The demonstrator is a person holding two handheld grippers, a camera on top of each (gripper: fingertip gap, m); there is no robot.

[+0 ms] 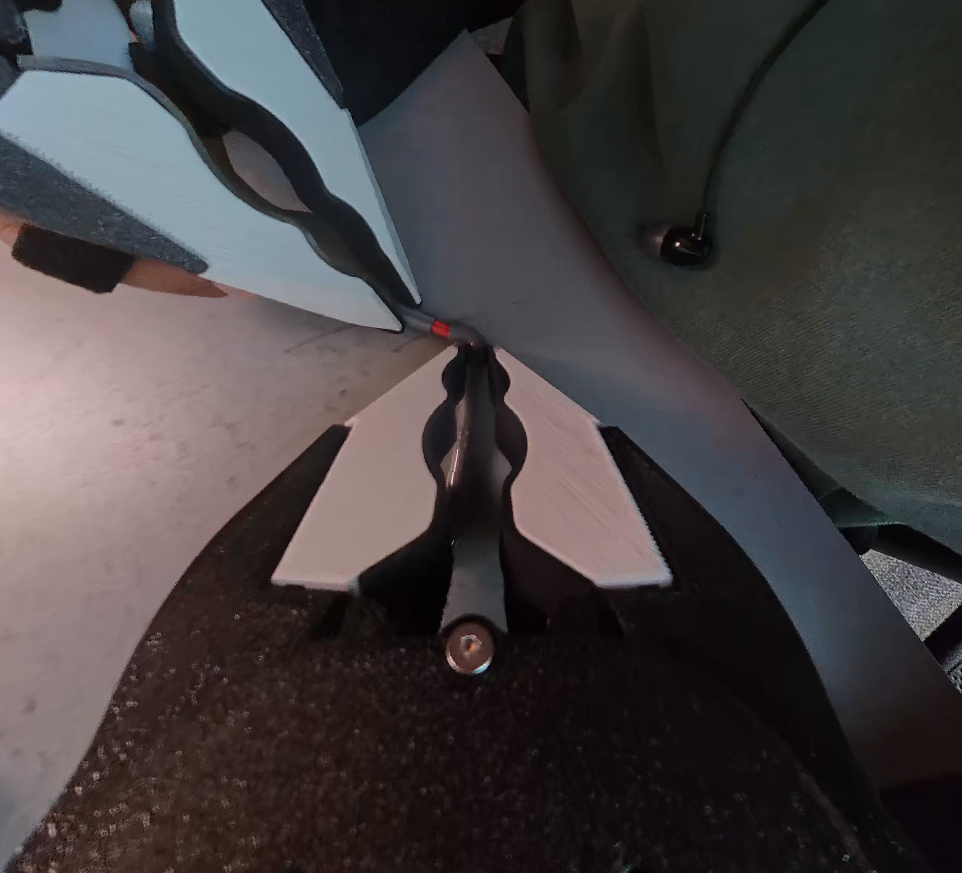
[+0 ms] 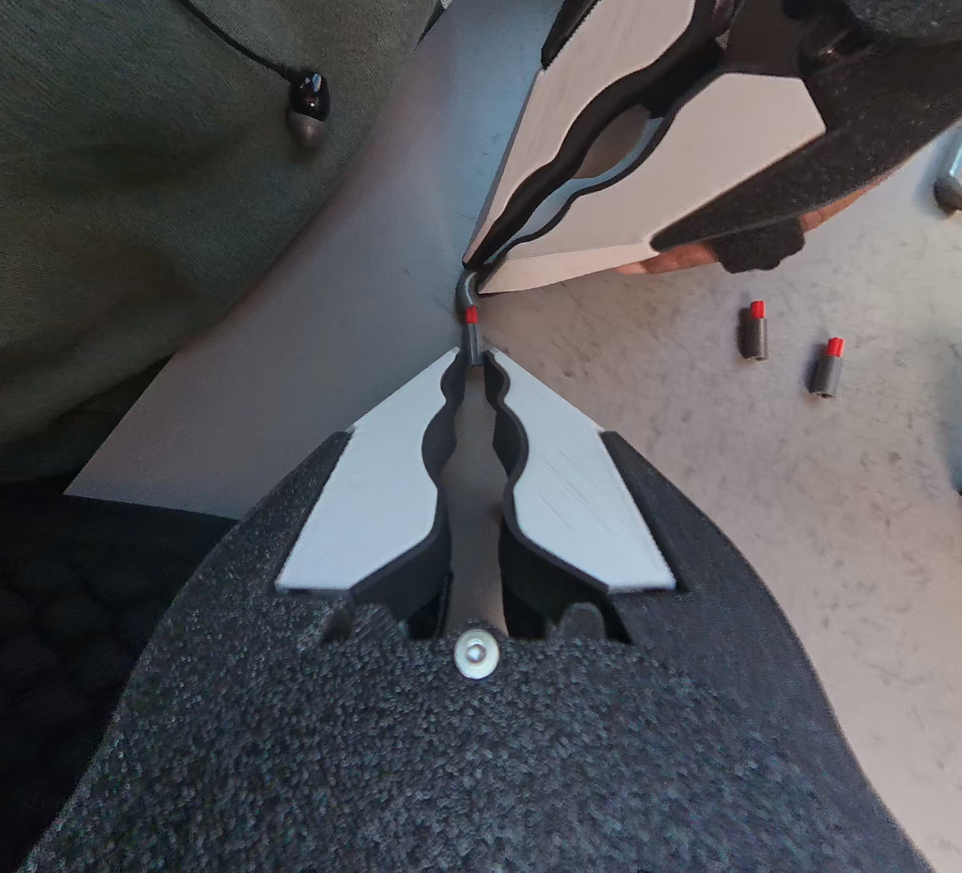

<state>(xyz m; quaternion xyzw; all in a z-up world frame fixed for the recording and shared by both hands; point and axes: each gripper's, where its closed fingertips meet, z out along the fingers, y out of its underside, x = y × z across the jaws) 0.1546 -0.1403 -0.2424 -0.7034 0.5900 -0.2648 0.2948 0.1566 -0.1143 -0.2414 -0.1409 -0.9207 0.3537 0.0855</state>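
So, quick rundown of what both wrist cams show:

Left gripper (image 1: 473, 353): white fingers with wavy black inner pads, pinched together on the bent end of a thin grey metal rod that runs back down the slot between them.

Right gripper (image 2: 472, 363): same white-and-black build, fingers clamped on a small dark grey cylindrical piece with a red plastic band (image 2: 471, 327). The piece sticks out just past the fingertips.

Where the held bits meet: the two grippers' tips come together almost at a right angle. In the right wrist view, the left gripper's curved grey rod end (image 2: 465, 291) hooks down to the red band, touching it as far as I can tell. In the left wrist view, the red band sits right between the two sets of tips.

Surface: pale speckled tabletop (image 2: 729, 510) under and to the right of the right gripper's fingers. A plain grey table edge (image 2: 364, 301) runs just left of them.

Spare parts: two more short dark grey cylinders with red caps (image 2: 755, 332) lie on the table, well off to the right of the right fingers, near each other but apart.

Background: a person's olive green fabric garment (image 2: 156, 171) beyond the table edge, with a black earbud on a thin black cord (image 2: 309, 106) dangling against it.

Hand: fingertips (image 2: 671, 259) show under the left gripper's body.
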